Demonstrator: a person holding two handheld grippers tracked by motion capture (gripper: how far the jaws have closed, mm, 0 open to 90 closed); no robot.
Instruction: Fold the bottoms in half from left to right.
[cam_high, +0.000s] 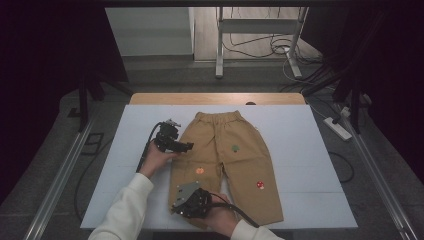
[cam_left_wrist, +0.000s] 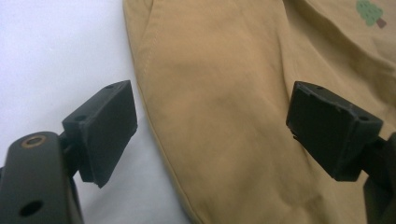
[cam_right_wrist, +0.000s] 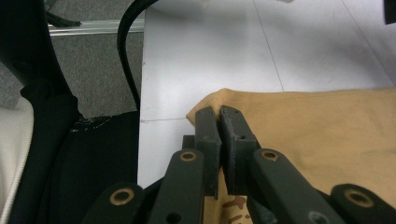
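1. Nearest the high camera, the right gripper (cam_high: 191, 204) sits at the near edge of the white table (cam_high: 300, 130), its jaws pressed together on the hem corner of the tan trousers (cam_high: 225, 160), at the left leg's cuff; in the right gripper view the pads meet over the cloth corner (cam_right_wrist: 212, 100)
2. The trousers lie flat, waistband far, cuffs near, so their long axis runs away from the person
3. The left gripper (cam_high: 186, 147) hovers over the left outer seam about midway up that leg, jaws spread wide and holding nothing; in the left gripper view the seam edge (cam_left_wrist: 149, 116) passes between the pads (cam_left_wrist: 105, 126)
4. Judgement: the cloth lies just below and ahead of the left fingers, so a short drop and a pinch on the seam would come next
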